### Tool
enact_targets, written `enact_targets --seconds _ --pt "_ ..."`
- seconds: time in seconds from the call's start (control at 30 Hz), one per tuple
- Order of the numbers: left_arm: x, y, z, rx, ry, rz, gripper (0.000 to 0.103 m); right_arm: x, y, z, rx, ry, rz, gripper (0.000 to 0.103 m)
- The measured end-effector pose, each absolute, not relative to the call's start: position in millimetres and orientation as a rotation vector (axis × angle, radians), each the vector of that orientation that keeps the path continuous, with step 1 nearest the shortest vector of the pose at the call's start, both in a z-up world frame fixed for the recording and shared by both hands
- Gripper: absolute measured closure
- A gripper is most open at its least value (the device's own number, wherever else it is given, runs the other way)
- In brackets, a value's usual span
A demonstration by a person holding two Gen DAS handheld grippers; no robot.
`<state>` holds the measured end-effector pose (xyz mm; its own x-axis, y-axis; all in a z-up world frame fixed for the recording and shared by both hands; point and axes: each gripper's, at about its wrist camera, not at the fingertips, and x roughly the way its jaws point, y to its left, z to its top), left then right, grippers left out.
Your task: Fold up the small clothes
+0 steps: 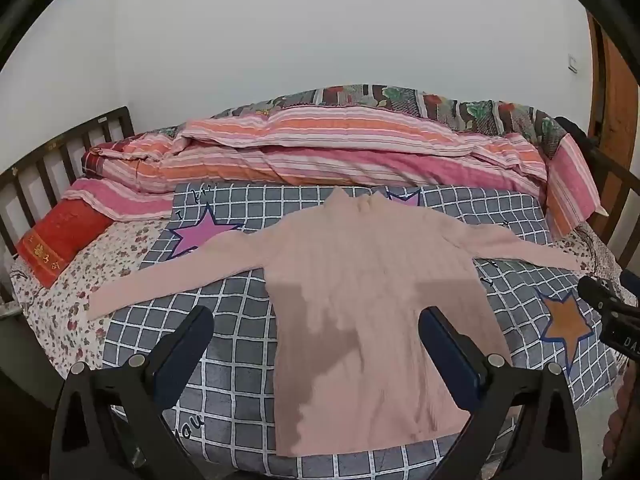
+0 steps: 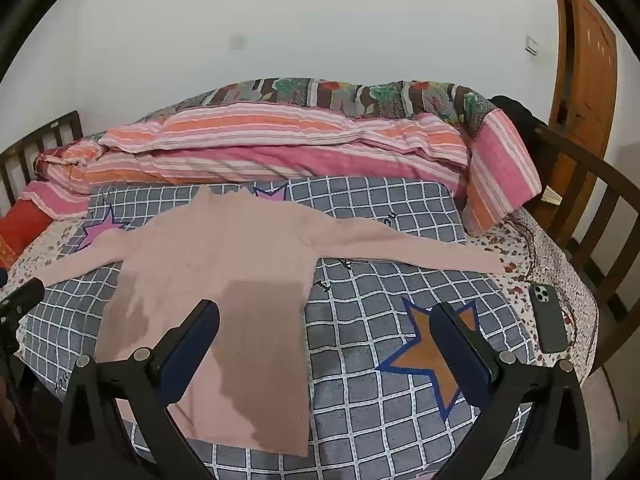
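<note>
A pale pink long-sleeved sweater point(image 1: 360, 300) lies flat on a grey checked blanket point(image 1: 236, 344), collar to the far side, both sleeves spread out sideways. It also shows in the right wrist view point(image 2: 224, 280). My left gripper point(image 1: 316, 320) is open and empty, hovering over the sweater's lower body. My right gripper point(image 2: 326, 316) is open and empty, its left finger over the sweater's right hem, its right finger over the blanket. The right gripper's body shows at the right edge of the left wrist view point(image 1: 612, 312).
A striped pink and orange quilt point(image 1: 320, 148) is piled along the far side of the bed. A red pillow point(image 1: 60, 236) lies at the left. A dark phone point(image 2: 548, 324) lies on the floral sheet at right. Wooden bed rails point(image 2: 592, 208) and a door point(image 2: 584, 64) stand at right.
</note>
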<state>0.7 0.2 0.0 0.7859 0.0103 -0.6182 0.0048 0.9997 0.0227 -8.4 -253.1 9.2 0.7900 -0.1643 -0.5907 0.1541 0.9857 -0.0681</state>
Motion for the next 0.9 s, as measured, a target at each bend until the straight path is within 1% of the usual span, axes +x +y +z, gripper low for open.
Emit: enact_targets --seconds 0.2,0.9 --pt "-1.6 3.8 0.3 0.018 0.643 -0.006 0.000 -8.6 -252.8 8.4 -0.017 0.626 -0.165 0.000" --pt "-1.5 1.0 -0.7 -0.004 0.661 -0.003 0.000 -11.5 -249.2 13.6 -0.003 0.633 -0.160 0.000"
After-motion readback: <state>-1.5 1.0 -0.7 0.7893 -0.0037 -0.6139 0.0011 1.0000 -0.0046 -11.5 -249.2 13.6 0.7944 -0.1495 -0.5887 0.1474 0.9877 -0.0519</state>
